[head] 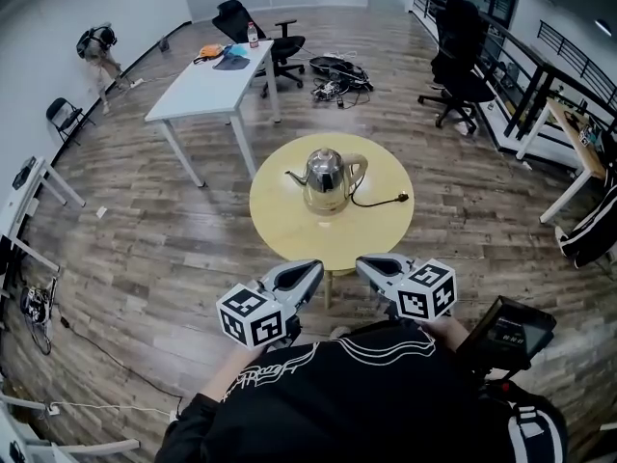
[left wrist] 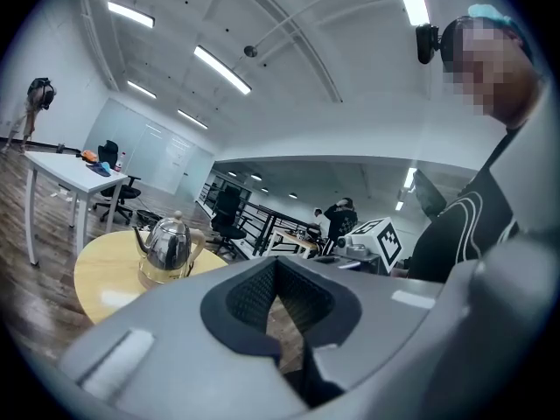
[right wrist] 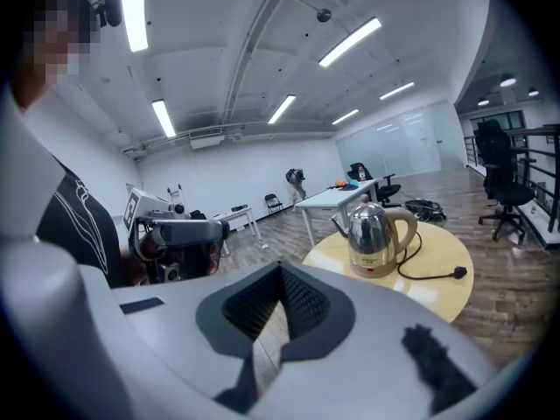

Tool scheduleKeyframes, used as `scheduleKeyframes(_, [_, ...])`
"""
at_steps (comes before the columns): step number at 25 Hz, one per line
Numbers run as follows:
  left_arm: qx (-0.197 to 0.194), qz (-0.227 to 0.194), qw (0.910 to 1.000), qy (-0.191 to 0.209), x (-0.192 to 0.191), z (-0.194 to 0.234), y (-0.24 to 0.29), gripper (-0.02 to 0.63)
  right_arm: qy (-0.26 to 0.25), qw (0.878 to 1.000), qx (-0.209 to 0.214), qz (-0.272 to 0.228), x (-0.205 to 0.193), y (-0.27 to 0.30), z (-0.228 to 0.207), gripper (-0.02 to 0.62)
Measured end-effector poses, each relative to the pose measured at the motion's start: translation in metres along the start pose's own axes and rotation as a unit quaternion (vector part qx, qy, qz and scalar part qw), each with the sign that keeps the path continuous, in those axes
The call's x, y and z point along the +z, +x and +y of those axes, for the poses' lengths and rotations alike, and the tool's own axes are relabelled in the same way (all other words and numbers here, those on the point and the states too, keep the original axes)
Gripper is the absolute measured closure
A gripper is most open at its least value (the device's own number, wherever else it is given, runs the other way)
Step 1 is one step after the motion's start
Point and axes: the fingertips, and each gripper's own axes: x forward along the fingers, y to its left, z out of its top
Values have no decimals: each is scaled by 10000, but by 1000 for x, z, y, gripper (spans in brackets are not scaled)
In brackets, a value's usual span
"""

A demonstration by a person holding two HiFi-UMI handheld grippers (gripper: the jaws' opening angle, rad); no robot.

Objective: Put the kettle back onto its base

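Observation:
A shiny steel kettle (head: 328, 179) with a cream handle stands upright on its base (right wrist: 376, 269) in the middle of a round yellow table (head: 280, 222). Its black cord and plug (head: 400, 199) lie loose on the tabletop to the right. My left gripper (head: 313, 270) and right gripper (head: 364, 263) hang close to my chest, short of the table's near edge, both shut and holding nothing. The kettle (left wrist: 168, 248) appears left of the jaws in the left gripper view and, as kettle (right wrist: 374, 234), right of them in the right gripper view.
A long white table (head: 212, 85) with small items stands beyond the round one. Black office chairs (head: 280, 37) (head: 458, 61) and a tangle of cables (head: 337, 75) occupy the far floor. Desks line the right wall. A black device (head: 506, 331) sits by my right side.

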Motion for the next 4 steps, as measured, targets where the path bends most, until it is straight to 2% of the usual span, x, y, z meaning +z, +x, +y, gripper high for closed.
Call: scheduleKeyframes(4, [-42,56,10000,-48,-1,-7,3,600,41,9999,47,146,-8,-7,2,589])
